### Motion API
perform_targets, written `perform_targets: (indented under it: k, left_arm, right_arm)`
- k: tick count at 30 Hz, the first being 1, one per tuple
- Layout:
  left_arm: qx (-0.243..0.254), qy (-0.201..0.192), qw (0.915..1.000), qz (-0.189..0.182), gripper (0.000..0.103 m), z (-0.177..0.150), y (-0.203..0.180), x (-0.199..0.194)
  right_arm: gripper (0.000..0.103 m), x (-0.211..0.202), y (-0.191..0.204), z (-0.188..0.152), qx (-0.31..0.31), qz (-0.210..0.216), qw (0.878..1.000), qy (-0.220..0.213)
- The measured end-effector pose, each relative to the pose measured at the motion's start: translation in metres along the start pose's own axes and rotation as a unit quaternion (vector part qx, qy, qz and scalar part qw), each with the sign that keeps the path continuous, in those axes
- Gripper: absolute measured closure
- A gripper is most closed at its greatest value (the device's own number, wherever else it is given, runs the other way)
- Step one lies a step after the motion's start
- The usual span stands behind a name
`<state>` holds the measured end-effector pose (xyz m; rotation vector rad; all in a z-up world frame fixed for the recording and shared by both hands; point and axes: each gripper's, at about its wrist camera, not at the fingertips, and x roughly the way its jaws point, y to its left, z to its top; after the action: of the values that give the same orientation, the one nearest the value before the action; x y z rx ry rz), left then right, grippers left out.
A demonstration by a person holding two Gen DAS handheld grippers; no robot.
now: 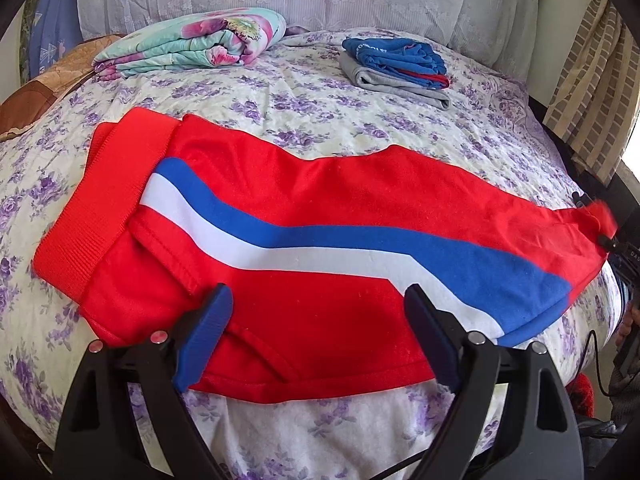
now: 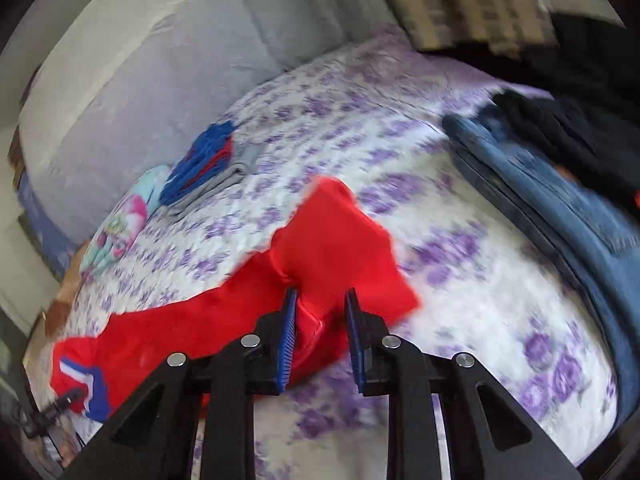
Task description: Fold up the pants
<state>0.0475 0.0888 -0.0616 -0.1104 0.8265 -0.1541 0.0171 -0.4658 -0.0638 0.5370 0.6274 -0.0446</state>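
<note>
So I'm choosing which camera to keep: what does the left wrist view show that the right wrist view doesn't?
Left only: the pants' waistband and full blue-white stripe, with the left gripper wide open. Right only: folded jeans and the right gripper around the red leg end. Both: the red pants, folded clothes pile, floral quilt.

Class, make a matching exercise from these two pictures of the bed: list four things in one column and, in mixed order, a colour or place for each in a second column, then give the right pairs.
Column 1
1. pants
2. folded quilt
3. jeans
4. small pile of folded clothes

Column 2
A. denim blue, at the right edge of the bed in the right wrist view
B. red with a blue and a white stripe, spread across the bed
C. blue on grey, far side of the bed, right of the quilt
D. turquoise with pink flowers, far left by the pillows

Pairs: 1-B, 2-D, 3-A, 4-C
</note>
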Motion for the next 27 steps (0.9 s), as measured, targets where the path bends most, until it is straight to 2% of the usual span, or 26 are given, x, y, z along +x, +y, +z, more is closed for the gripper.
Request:
perform_targets:
  k: [2, 3, 4, 8, 11, 13, 15, 17, 18, 19, 20, 22, 23, 25, 27]
  left_arm:
    - [0.002, 0.001, 1.0, 0.003, 0.018, 0.0, 0.0, 0.0]
    - [0.001, 0.002, 1.0, 0.004, 0.018, 0.0, -0.001, -0.001]
    - [0.0, 0.003, 1.0, 0.003, 0.018, 0.0, -0.001, -0.001]
    - [-0.015, 0.003, 0.9999, -0.005, 0.018, 0.002, 0.002, -0.004]
    - [-0.035, -0.006, 0.9993, -0.015, 0.018, 0.005, 0.006, -0.013]
    - [-0.043, -0.019, 0.9985, -0.027, 0.018, 0.007, 0.006, -0.022]
    - [-0.034, -0.032, 0.9986, -0.026, 0.018, 0.008, 0.002, -0.028]
    - [-0.015, -0.03, 0.9993, 0.015, 0.015, 0.007, 0.001, -0.024]
    - [-0.014, -0.017, 0.9988, 0.044, 0.014, 0.006, 0.005, -0.016]
    - [-0.02, 0.003, 0.9982, 0.056, 0.015, 0.004, 0.012, -0.007]
    - [-0.029, 0.013, 0.9984, 0.048, 0.015, 0.002, 0.017, -0.003]
    - [-0.036, 0.0, 0.9983, 0.045, 0.015, 0.003, 0.017, -0.01]
    - [-0.038, -0.009, 0.9986, 0.036, 0.015, 0.006, 0.014, -0.016]
    - [-0.036, -0.031, 0.9988, 0.01, 0.015, 0.011, 0.008, -0.028]
    - [-0.024, -0.046, 0.9987, 0.002, 0.015, 0.016, 0.0, -0.035]
  right_arm:
    - [0.066, -0.005, -0.021, -0.005, 0.051, 0.041, 0.998, 0.007]
    - [0.057, -0.01, -0.024, -0.006, 0.065, 0.043, 0.997, -0.001]
    - [0.052, -0.016, -0.024, -0.005, 0.065, 0.036, 0.997, -0.01]
    - [0.051, -0.035, -0.01, 0.0, 0.043, 0.057, 0.996, -0.045]
    - [0.051, -0.047, 0.024, 0.004, -0.024, 0.08, 0.993, -0.082]
    - [0.045, -0.037, 0.049, 0.003, -0.072, 0.105, 0.99, -0.065]
    - [0.034, -0.013, 0.065, -0.004, -0.103, 0.105, 0.989, -0.025]
    - [0.031, 0.027, 0.062, -0.014, -0.107, 0.072, 0.99, 0.05]
    - [0.031, 0.042, 0.054, -0.018, -0.091, 0.072, 0.991, 0.073]
    - [0.031, 0.045, 0.049, -0.022, -0.084, 0.081, 0.991, 0.065]
    - [0.032, 0.041, 0.051, -0.023, -0.092, 0.079, 0.991, 0.057]
    - [0.032, 0.031, 0.065, -0.022, -0.114, 0.062, 0.99, 0.049]
    - [0.031, 0.025, 0.073, -0.019, -0.124, 0.071, 0.989, 0.037]
    - [0.031, 0.017, 0.099, -0.013, -0.15, 0.114, 0.982, 0.032]
    - [0.031, 0.02, 0.137, -0.008, -0.185, 0.162, 0.968, 0.038]
